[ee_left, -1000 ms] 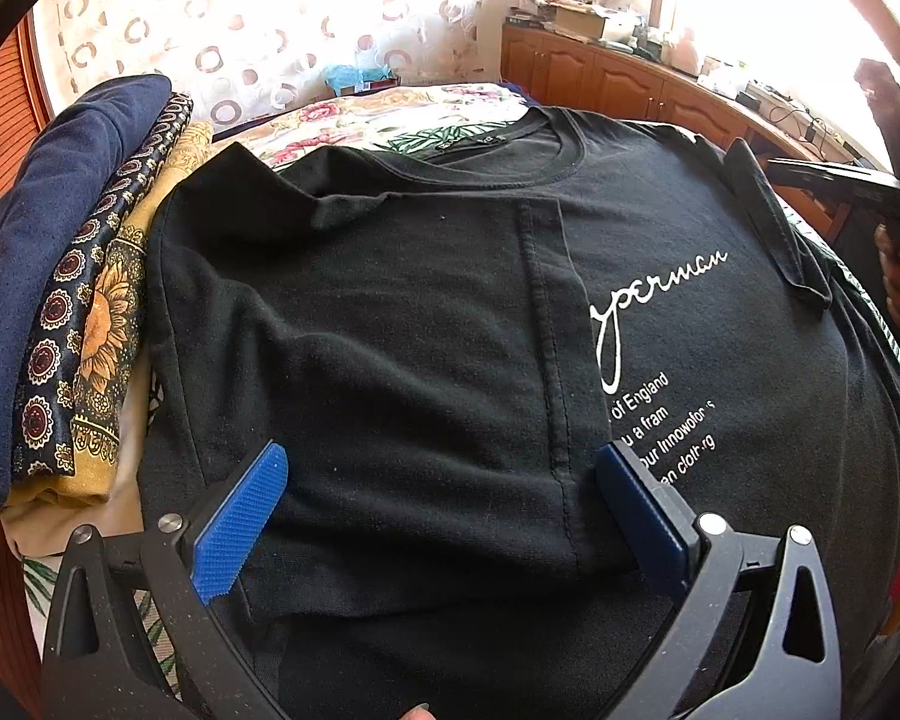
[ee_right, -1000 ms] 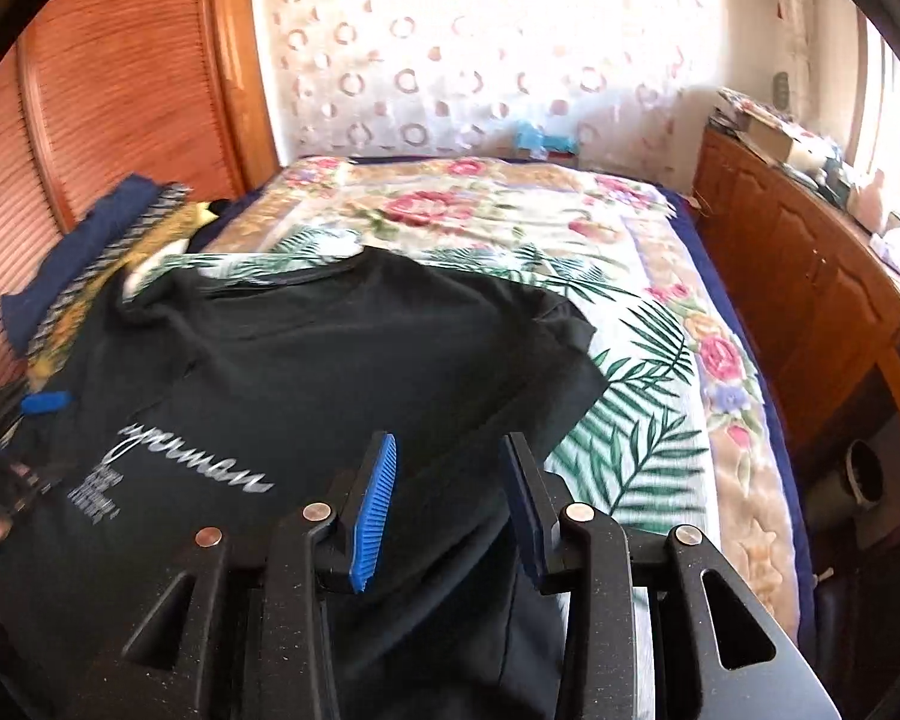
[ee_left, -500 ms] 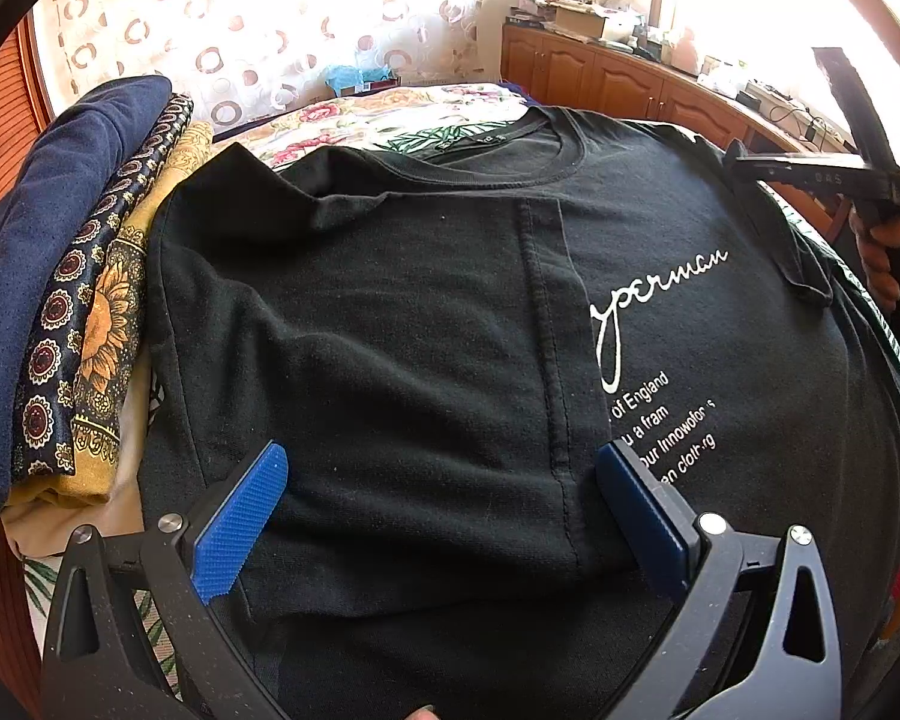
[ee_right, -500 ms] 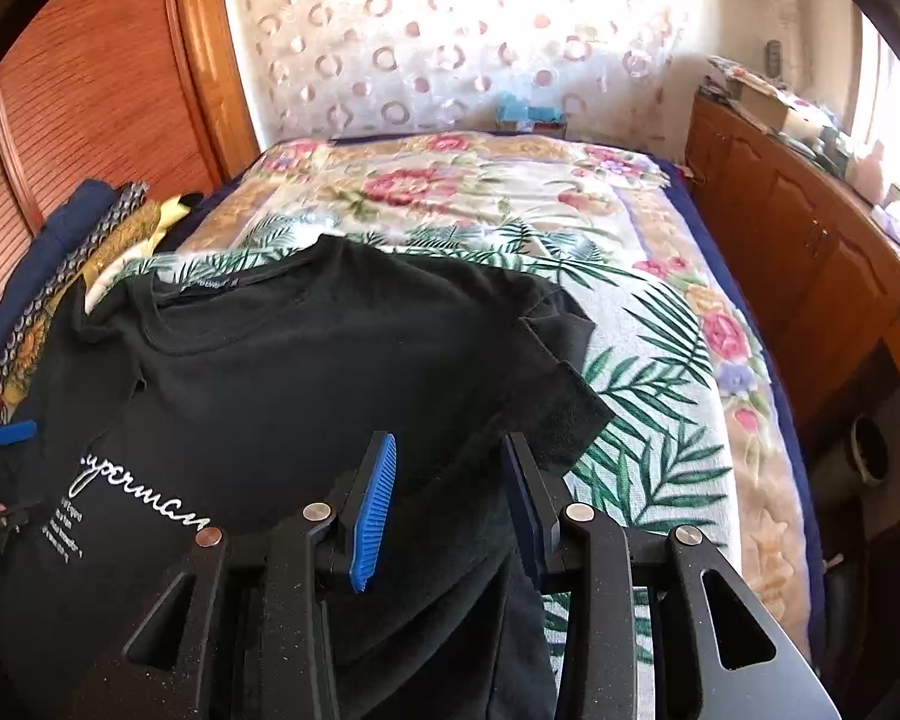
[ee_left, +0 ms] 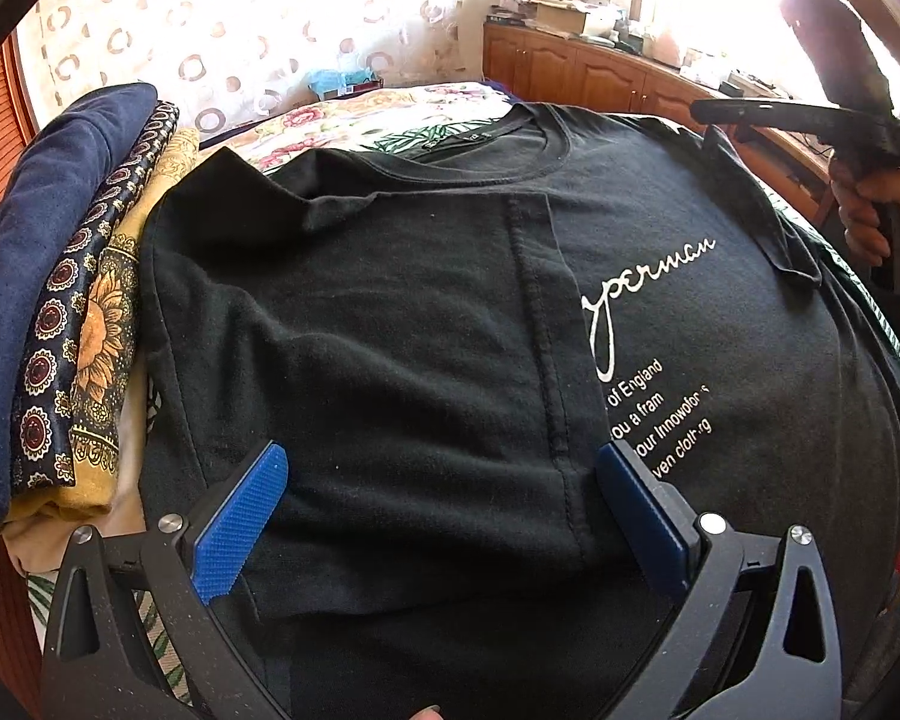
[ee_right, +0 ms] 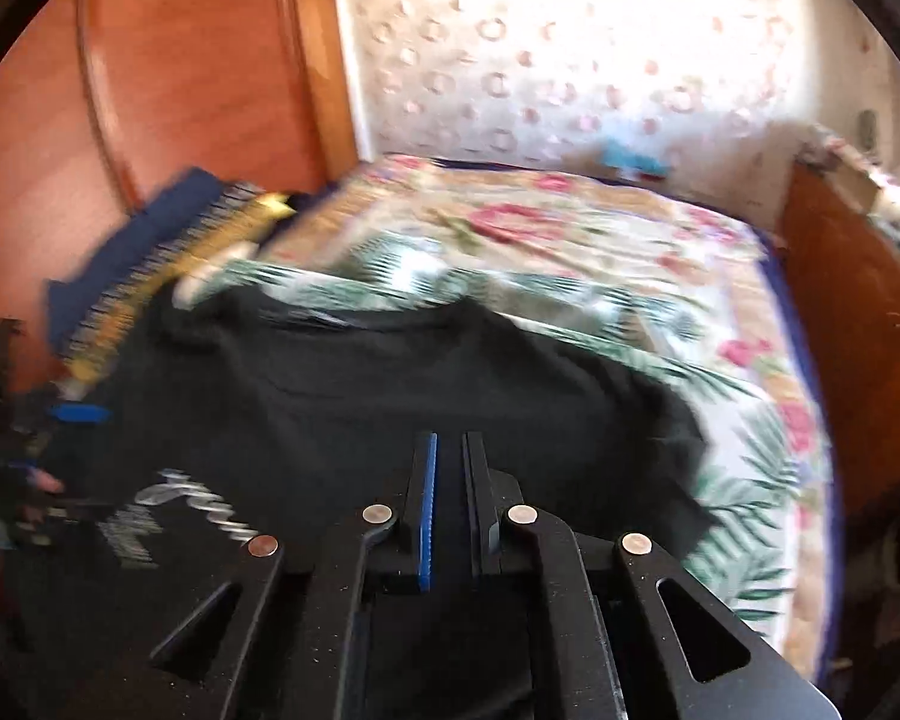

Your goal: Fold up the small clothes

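While you held both tools over the bed, the scene stood like this:

T-shirt: the black T-shirt (ee_left: 426, 312) lay spread on the flowered bedspread (ee_right: 600, 252), its collar toward the far edge of the bed, and one side was already folded over the chest so that it hid the start of the white lettering (ee_left: 648, 330).

Left gripper: your left gripper (ee_left: 444, 510) hung low over the folded panel near the shirt's hem with its blue pads (ee_left: 240, 522) spread wide; they pinched no cloth.

Right gripper: your right gripper (ee_right: 449, 480) had its jaws drawn nearly together with only a thin slit left. In the left wrist view it sat raised above the shirt's other sleeve, at the bed's edge beside the wooden cabinets (ee_left: 576, 72). I could not tell whether cloth was caught between the pads, for the right wrist view was blurred.

Right hand: your hand (ee_left: 870, 210) wrapped the handle below that tool.

Folded pile: a stack of folded clothes (ee_left: 60, 300), navy, patterned and yellow, lay along the bed's other edge, just beside the shirt's folded side.
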